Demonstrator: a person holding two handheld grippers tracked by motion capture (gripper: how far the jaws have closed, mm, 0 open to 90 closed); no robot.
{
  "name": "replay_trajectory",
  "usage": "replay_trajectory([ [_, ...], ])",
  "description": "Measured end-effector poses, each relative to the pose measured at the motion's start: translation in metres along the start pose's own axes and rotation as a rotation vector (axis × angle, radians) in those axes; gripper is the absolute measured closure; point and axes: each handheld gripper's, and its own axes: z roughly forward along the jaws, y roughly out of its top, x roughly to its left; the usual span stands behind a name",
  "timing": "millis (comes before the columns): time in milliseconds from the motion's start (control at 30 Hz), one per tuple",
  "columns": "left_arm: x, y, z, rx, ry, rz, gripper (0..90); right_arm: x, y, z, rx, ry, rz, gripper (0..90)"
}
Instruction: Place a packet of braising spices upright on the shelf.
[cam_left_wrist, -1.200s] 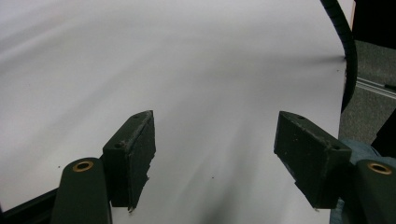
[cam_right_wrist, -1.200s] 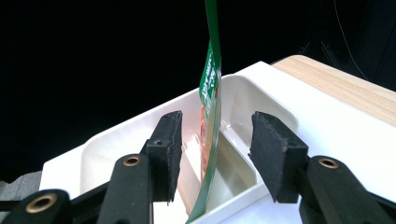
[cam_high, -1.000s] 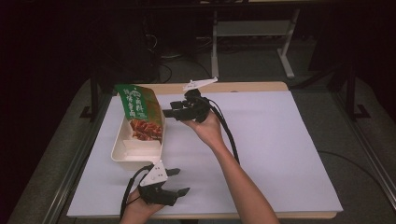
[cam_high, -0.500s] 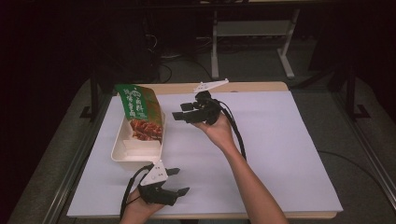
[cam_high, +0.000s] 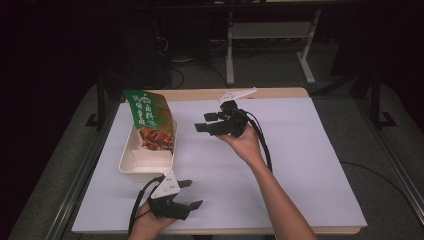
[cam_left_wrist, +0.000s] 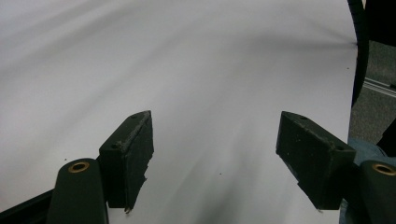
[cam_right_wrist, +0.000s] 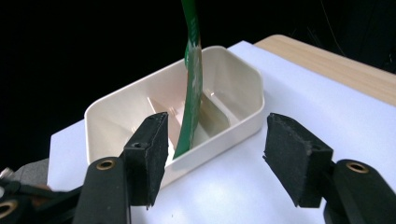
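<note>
A cream lunch box (cam_high: 131, 161) with inner dividers lies at the left of the white table. A green snack bag (cam_high: 149, 119) with a red food picture stands upright in it. My right gripper (cam_high: 202, 122) hovers to the right of the bag, pointing at it, well apart. Its jaws have just been opening and stand open with nothing between them. In the right gripper view the bag (cam_right_wrist: 192, 84) is edge-on inside the box (cam_right_wrist: 233, 74), beyond the right gripper (cam_right_wrist: 217, 154). My left gripper (cam_high: 195, 194) rests near the front edge, open and empty. The left gripper (cam_left_wrist: 215, 154) faces bare sheet.
A white sheet (cam_high: 300, 150) covers the table, with a wooden strip (cam_high: 280, 92) showing at the far edge. A white metal stand (cam_high: 270, 30) and cables sit on the dark floor behind. A rail (cam_high: 85, 165) runs along the table's left side.
My right gripper has drawn back to the right, away from the bag, and its jaws stand wider. The bag stays upright in the box. The left gripper has not moved.
</note>
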Motion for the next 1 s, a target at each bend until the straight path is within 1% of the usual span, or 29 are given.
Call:
replay_trajectory([
  [300, 0.001, 0.0, 0.0, 0.002, 0.002, -0.004, 26.8, -0.002, -0.011, -0.014, 0.01, -0.016, 0.003, 37.8],
  [400, 0.001, 0.0, 0.001, 0.005, 0.002, -0.003, 26.8, -0.005, -0.015, -0.018, 0.024, -0.018, 0.017, 36.3],
  [533, 0.001, 0.0, 0.0, 0.007, 0.003, -0.005, 26.8, -0.007, -0.021, -0.025, 0.023, -0.028, 0.017, 35.9],
  [733, 0.002, -0.001, 0.0, 0.004, 0.004, -0.007, 26.8, -0.01, -0.029, -0.034, 0.028, -0.041, 0.034, 34.9],
  [833, 0.002, -0.001, 0.0, 0.004, 0.006, -0.01, 26.9, -0.01, -0.03, -0.038, 0.034, -0.044, 0.035, 34.4],
  [1000, 0.003, -0.001, -0.001, 0.005, 0.006, -0.013, 26.8, -0.008, -0.031, -0.042, 0.036, -0.051, 0.018, 34.2],
])
